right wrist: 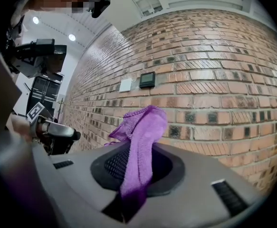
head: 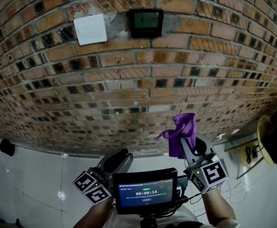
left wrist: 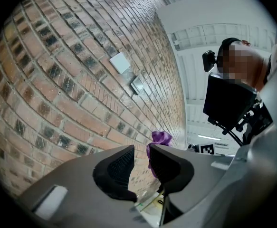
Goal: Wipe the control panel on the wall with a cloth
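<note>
The purple cloth (right wrist: 143, 132) is pinched between the fingers (right wrist: 113, 164) of the right gripper (right wrist: 137, 165) and held well below the control panel (head: 146, 23) on the brick wall (head: 176, 80). The cloth is judged light, soft and floppy, best gripped bunched. The left gripper (left wrist: 139, 163) fingers (left wrist: 115, 167) are spread, with nothing between them. The panel digits are unreadable. "00:00:14" is read on the screen (head: 147, 193).
</note>
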A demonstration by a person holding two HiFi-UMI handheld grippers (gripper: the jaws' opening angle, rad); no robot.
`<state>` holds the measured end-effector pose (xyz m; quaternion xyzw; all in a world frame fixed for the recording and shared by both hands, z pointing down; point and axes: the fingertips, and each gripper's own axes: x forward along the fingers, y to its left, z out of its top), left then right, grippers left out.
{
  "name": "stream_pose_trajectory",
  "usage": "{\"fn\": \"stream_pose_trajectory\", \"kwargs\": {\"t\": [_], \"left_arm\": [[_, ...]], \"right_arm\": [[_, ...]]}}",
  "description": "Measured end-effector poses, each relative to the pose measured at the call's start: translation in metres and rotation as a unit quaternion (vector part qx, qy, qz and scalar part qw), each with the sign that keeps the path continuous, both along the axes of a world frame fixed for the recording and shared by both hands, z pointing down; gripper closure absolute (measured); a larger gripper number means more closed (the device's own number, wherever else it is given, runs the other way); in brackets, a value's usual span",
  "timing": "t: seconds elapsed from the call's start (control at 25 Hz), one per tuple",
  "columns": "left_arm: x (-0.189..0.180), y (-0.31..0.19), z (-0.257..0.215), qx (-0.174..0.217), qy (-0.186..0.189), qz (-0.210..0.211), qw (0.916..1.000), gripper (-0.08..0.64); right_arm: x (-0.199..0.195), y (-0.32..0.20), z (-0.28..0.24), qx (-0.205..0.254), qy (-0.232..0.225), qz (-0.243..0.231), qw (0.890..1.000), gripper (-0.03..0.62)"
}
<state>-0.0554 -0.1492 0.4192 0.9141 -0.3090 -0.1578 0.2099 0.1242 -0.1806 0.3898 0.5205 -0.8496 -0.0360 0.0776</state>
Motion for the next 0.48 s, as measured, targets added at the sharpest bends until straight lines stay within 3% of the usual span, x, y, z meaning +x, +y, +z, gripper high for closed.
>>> {"fn": "stream_pose_trajectory", "kwargs": {"t": [0.48], "left_arm": [[-0.005, -0.001, -0.0011, 0.001, -0.001, -0.004, 1.0, 0.463]], "right_arm": [[-0.0043, 0.0005, -0.0017, -0.003, 0.002, 0.002, 1.0, 0.511]]}}
